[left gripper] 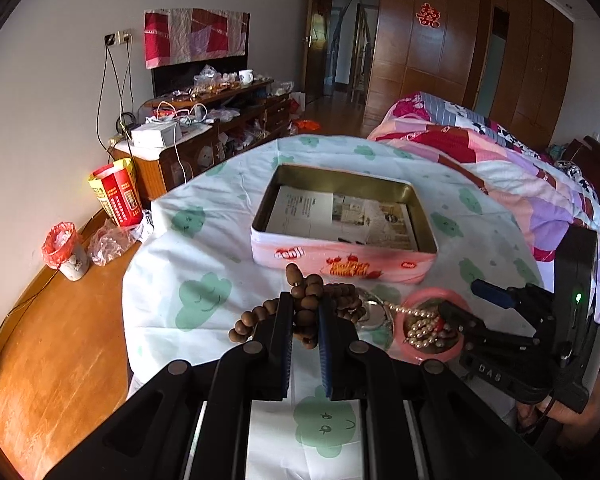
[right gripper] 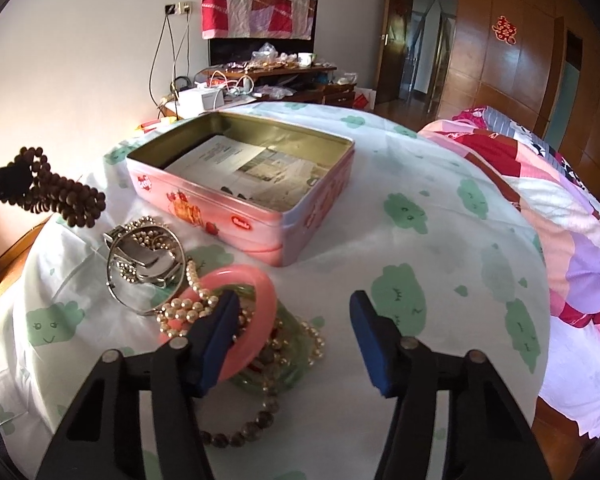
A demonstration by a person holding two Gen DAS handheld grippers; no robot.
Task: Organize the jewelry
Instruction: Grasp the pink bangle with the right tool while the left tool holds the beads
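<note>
My left gripper (left gripper: 304, 312) is shut on a brown wooden bead string (left gripper: 305, 304), held above the cloth just in front of the open pink tin (left gripper: 379, 268); the beads also show at the left of the right wrist view (right gripper: 66, 196). The tin (right gripper: 204, 208) holds folded papers. My right gripper (right gripper: 296, 308) is open over the jewelry pile, its left finger (right gripper: 220, 332) inside a pink bangle (right gripper: 260, 292). Pearl strands (right gripper: 184, 308), a silver bangle and watch (right gripper: 148, 264), a green bangle (right gripper: 292, 364) and a dark bead bracelet (right gripper: 236, 436) lie there.
The table has a white cloth with green clouds (right gripper: 419, 264). A bed with a patchwork quilt (right gripper: 559, 208) lies to the right. A cluttered wooden cabinet (left gripper: 220, 120) stands behind, and a red box (left gripper: 118, 196) and small cup (left gripper: 66, 252) sit on the floor at left.
</note>
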